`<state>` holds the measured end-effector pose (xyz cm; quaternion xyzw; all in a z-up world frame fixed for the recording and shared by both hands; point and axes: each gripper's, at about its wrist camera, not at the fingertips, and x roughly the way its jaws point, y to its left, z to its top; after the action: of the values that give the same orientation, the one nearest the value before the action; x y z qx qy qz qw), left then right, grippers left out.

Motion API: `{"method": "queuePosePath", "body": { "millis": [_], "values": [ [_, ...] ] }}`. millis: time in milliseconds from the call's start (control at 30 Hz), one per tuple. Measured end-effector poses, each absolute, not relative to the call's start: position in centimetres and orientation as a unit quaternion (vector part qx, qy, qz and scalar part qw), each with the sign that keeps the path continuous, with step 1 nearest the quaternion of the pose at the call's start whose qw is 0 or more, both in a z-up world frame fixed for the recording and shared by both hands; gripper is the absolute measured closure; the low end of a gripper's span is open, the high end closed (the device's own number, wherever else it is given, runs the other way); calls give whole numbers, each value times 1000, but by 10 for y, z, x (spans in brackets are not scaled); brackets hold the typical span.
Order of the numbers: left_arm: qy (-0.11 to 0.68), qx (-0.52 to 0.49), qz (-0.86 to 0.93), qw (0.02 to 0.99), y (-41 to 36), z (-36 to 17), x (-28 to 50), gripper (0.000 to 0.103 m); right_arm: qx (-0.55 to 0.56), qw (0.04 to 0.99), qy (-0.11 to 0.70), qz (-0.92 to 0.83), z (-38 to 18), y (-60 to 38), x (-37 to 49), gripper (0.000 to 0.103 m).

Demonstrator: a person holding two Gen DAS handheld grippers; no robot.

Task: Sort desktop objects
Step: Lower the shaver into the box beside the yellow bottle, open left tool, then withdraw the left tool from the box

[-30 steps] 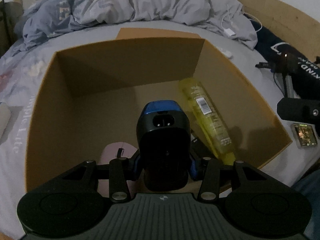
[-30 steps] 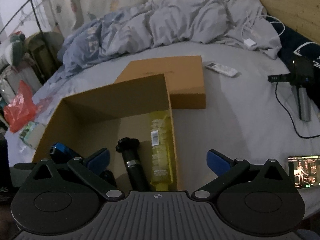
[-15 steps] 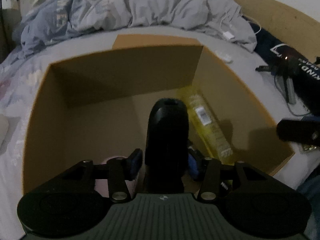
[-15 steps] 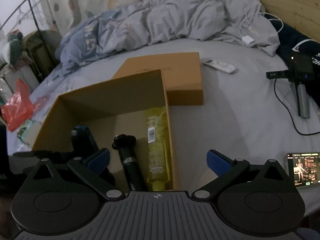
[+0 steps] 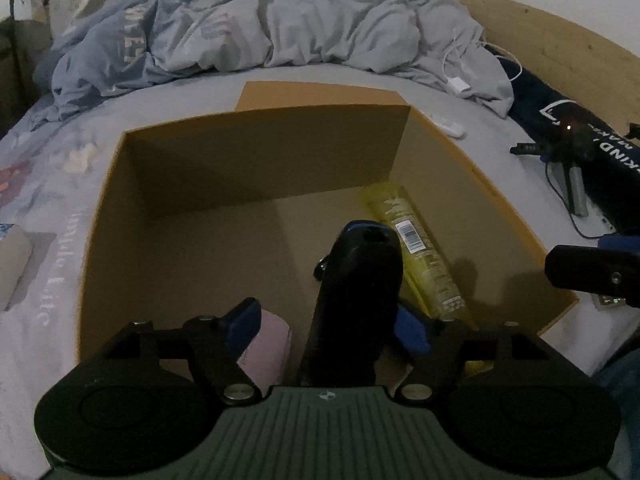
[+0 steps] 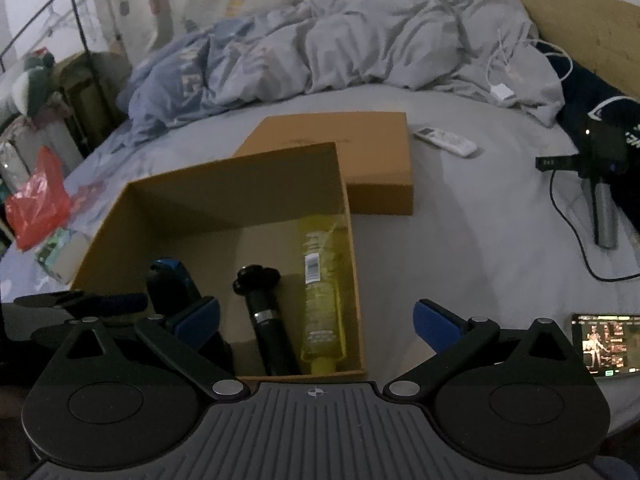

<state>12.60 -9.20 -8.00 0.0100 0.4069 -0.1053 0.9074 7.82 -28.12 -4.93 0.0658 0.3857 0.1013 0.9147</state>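
An open cardboard box [image 5: 260,152] [image 6: 224,184] sits on the bed. Inside lie a yellow bottle [image 5: 416,256] [image 6: 320,280], a black handle [image 6: 262,312] and a pink object [image 5: 266,346]. A black device with a blue top [image 5: 356,300] [image 6: 172,284] stands in the box between the jaws of my left gripper [image 5: 328,326], which are opening. The left pad is clear of the device and the right pad is close beside it. My right gripper [image 6: 316,316] is open and holds nothing, hovering over the box's near right corner.
The flat box lid [image 6: 360,160] lies behind the box, with a white remote [image 6: 444,140] to its right. A lit phone [image 6: 604,344] and a cabled camera on a stand [image 6: 600,184] lie at the right. A crumpled duvet [image 6: 340,48] is behind, and a red bag [image 6: 36,204] is at the left.
The left jaws have gone from shut on the black-and-blue device to wide apart, and the device now stands loose in the box. The right gripper has not moved.
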Motion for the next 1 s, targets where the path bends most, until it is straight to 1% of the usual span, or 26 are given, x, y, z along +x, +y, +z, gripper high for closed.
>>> {"method": "queuePosePath", "body": {
  "millis": [67,100,367,733,767,833,1000],
  "values": [
    [401,6,-102,910,-89,-76,122,19,62,916,383,102,-47,-279,76,0],
    [397,4,-100,912,-87,-73,120,14,61,917,381,102,-46,-279,75,0],
    [375,-16,-95,922,-72,-59,104,14,43,922,370,105,-39,-266,60,0],
    [355,-13,-98,929,-65,-43,78,13,27,932,345,106,-26,-262,38,0],
    [353,-13,-98,930,-65,-42,76,12,26,933,344,105,-25,-263,35,0],
    [345,-12,-95,934,-65,-40,71,0,22,934,340,104,-24,-264,31,0],
    [328,-12,-97,940,-68,-36,60,0,14,939,328,102,-22,-267,19,0]
  ]
}}
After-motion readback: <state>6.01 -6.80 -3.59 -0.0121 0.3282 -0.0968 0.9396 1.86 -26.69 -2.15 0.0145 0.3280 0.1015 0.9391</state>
